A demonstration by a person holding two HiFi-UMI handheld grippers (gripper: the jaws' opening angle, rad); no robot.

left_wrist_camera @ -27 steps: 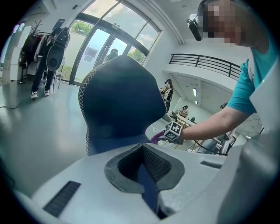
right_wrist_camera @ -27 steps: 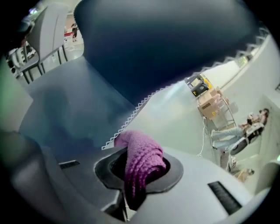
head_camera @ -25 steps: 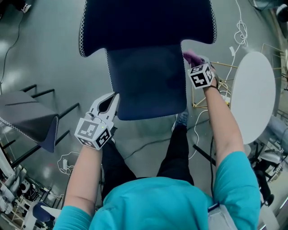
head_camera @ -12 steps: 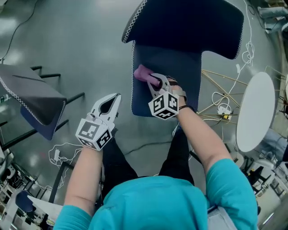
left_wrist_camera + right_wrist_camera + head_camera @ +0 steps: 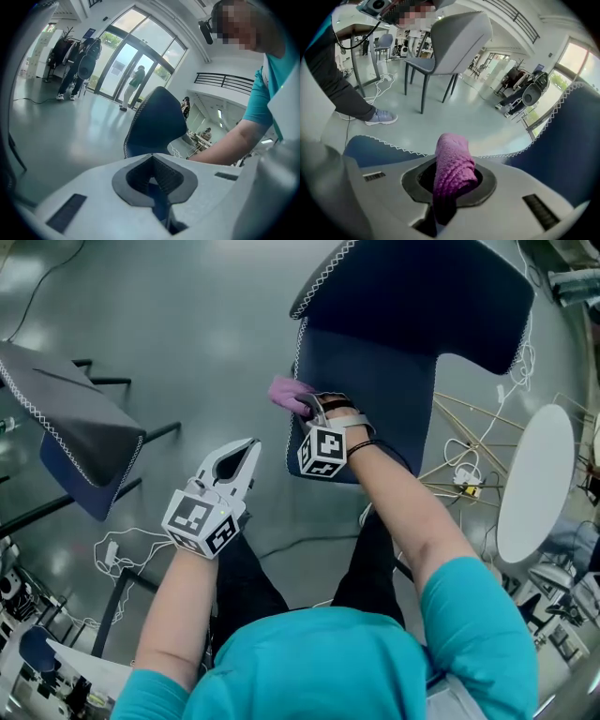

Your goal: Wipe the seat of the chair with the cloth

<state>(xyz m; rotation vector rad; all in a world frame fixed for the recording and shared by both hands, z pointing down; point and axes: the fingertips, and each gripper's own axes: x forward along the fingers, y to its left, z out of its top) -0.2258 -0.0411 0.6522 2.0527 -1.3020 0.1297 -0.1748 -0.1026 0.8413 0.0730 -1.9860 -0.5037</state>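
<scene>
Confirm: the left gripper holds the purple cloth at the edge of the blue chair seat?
Not quite: the right gripper holds the purple cloth at the edge of the blue chair seat. The right gripper view shows it clamped between the jaws.

The cloth (image 5: 289, 395) is purple. The chair (image 5: 380, 390) is dark blue with a white zigzag edge. The left gripper (image 5: 249, 444) and right gripper (image 5: 315, 409) are white with black-and-white squares.

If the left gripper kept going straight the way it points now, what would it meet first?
Probably the blue chair, near the seat's side edge. The left gripper points at it across open floor, though depth is unclear.
</scene>
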